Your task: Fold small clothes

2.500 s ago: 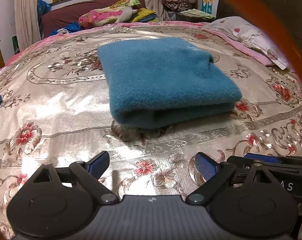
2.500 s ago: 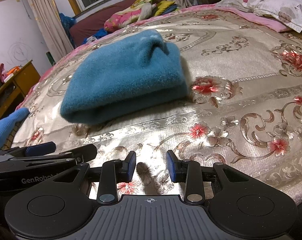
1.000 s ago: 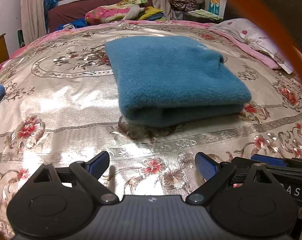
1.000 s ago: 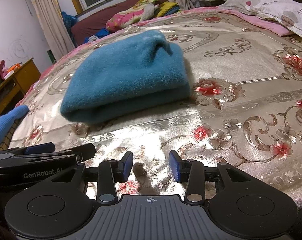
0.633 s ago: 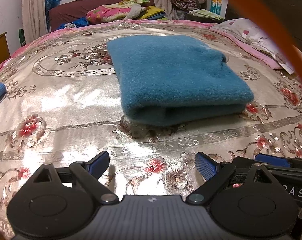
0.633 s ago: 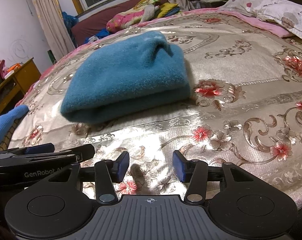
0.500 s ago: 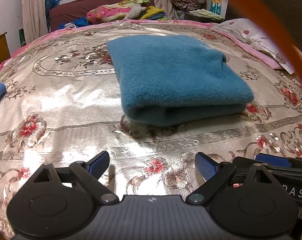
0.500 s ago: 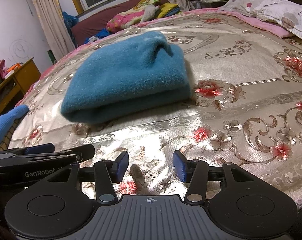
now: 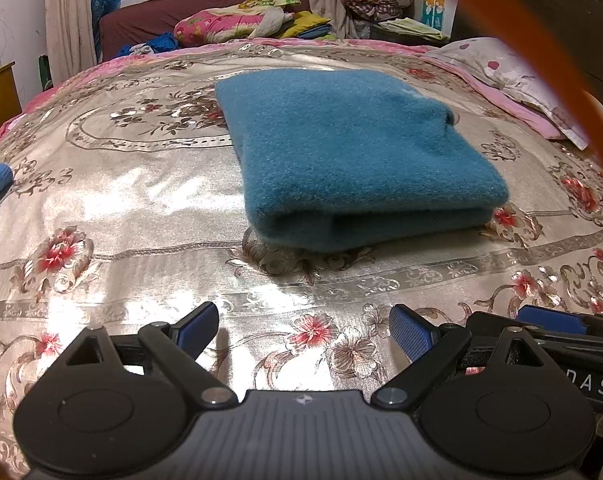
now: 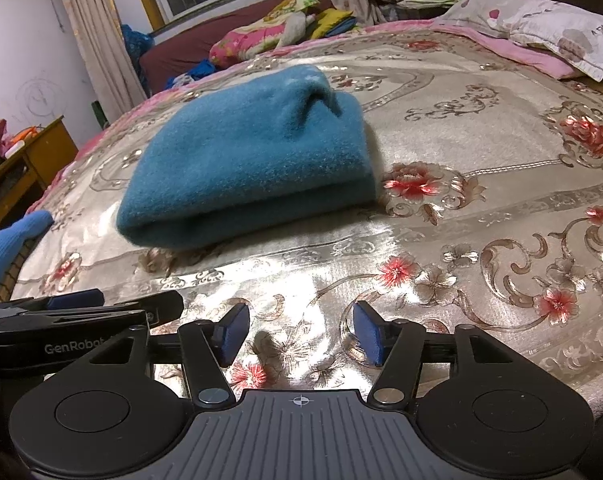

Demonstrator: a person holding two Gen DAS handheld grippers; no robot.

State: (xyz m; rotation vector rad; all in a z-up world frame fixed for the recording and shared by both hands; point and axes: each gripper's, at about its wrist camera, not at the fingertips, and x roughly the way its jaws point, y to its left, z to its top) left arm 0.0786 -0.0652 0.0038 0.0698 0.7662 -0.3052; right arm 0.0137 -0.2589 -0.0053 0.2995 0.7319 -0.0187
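My right gripper (image 10: pixel 299 334) has just been opening, empty like the left gripper (image 9: pixel 303 330); the teal garment (image 9: pixel 349 152), mid-frame, looks folded, so next I'd set it aside.

garment (image 9: pixel 353 152): plain teal-blue fleece
bedspread (image 9: pixel 141 208): shiny beige-gold, red flowers, scroll borders
pillow (image 10: pixel 557 28): pale, pink spots
glove (image 10: pixel 9 240): bright blue

The bed (image 9: pixel 141 200) before me wears a shiny floral coverlet; a folded teal garment (image 9: pixel 349 160) lies mid-frame, a pillow (image 9: pixel 501 64) at upper right.
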